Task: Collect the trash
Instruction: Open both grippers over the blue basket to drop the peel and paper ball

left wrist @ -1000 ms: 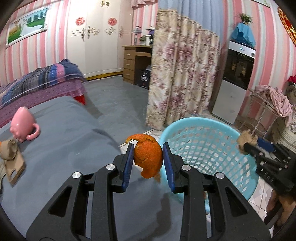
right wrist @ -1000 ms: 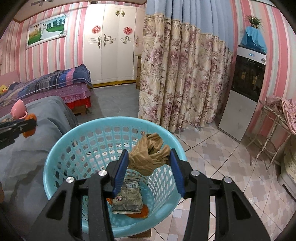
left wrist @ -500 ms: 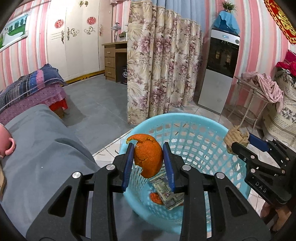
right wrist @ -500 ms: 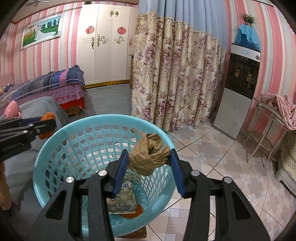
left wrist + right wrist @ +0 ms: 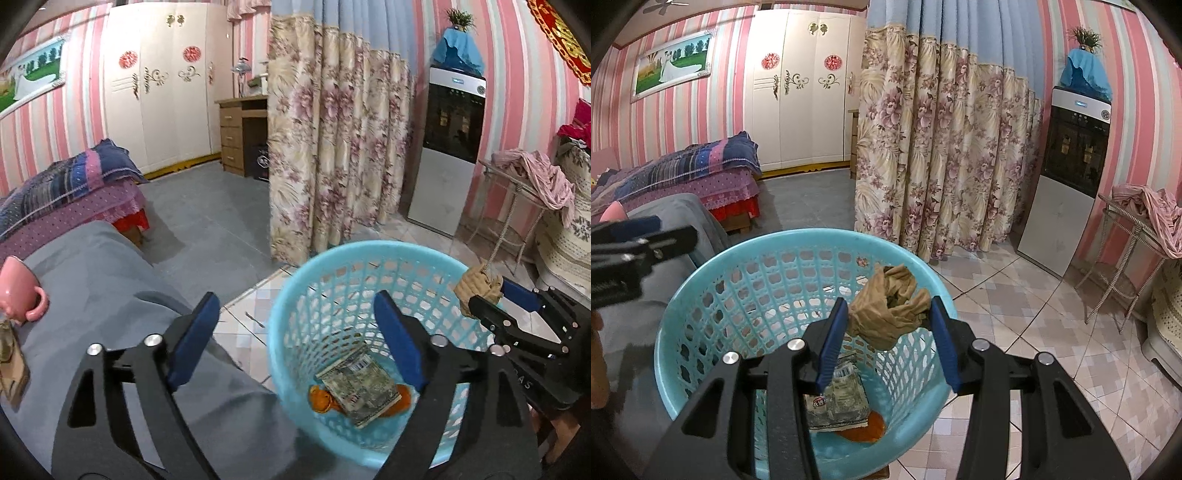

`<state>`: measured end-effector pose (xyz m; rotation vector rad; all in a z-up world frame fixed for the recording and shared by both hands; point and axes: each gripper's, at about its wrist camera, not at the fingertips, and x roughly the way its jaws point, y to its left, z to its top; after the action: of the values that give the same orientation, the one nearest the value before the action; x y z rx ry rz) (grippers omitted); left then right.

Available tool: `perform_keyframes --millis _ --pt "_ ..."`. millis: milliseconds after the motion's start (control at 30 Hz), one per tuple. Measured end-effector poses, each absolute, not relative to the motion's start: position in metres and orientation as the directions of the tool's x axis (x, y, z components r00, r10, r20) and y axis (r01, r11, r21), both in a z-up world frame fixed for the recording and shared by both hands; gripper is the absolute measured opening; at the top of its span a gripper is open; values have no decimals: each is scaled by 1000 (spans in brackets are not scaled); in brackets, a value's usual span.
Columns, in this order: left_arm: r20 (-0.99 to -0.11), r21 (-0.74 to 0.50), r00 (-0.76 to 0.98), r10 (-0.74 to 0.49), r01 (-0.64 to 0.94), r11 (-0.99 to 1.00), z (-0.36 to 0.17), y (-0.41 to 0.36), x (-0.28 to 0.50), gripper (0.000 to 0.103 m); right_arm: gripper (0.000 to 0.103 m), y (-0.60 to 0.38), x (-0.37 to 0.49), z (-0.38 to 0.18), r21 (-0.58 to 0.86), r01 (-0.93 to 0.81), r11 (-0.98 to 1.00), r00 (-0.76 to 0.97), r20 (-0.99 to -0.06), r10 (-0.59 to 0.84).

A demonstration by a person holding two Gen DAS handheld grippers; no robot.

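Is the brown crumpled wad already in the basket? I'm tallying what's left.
No, the right gripper holds the brown wad above the basket.

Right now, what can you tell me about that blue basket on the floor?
The basket is round, light blue plastic with lattice walls and a solid rim. It stands upright on the tiled floor, against the grey-covered furniture. Inside lie a printed wrapper and orange peel. The right tongs hold a crumpled brown wad above its opening.
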<state>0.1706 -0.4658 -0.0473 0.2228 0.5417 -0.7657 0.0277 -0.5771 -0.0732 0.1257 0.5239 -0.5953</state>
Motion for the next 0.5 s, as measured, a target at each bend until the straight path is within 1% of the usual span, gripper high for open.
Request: perform_keyframes --millis 67,167,233,267,333,500 --pt "-529 4 607 -593 701 713 -45 -458 170 89 46 -576 30 -75 -31 568 823 701 -506 -503" --pt "-520 4 623 -584 686 728 -40 -444 173 93 50 -575 34 -75 -26 568 822 704 -502 -502" --pt "-516 0 629 -581 678 735 -37 -436 174 94 63 -572 37 -75 -29 571 821 705 -495 -508" --pt "-515 0 632 -579 675 738 -36 -433 174 95 66 -571 38 -74 -27 569 822 708 -493 -506" --pt "-510 4 643 -571 665 747 -33 -424 174 96 79 -567 40 -73 -33 572 820 707 -486 -513" --pt "-500 8 673 -545 633 774 -27 -398 169 97 94 -559 41 -71 -48 574 817 705 -478 -523"
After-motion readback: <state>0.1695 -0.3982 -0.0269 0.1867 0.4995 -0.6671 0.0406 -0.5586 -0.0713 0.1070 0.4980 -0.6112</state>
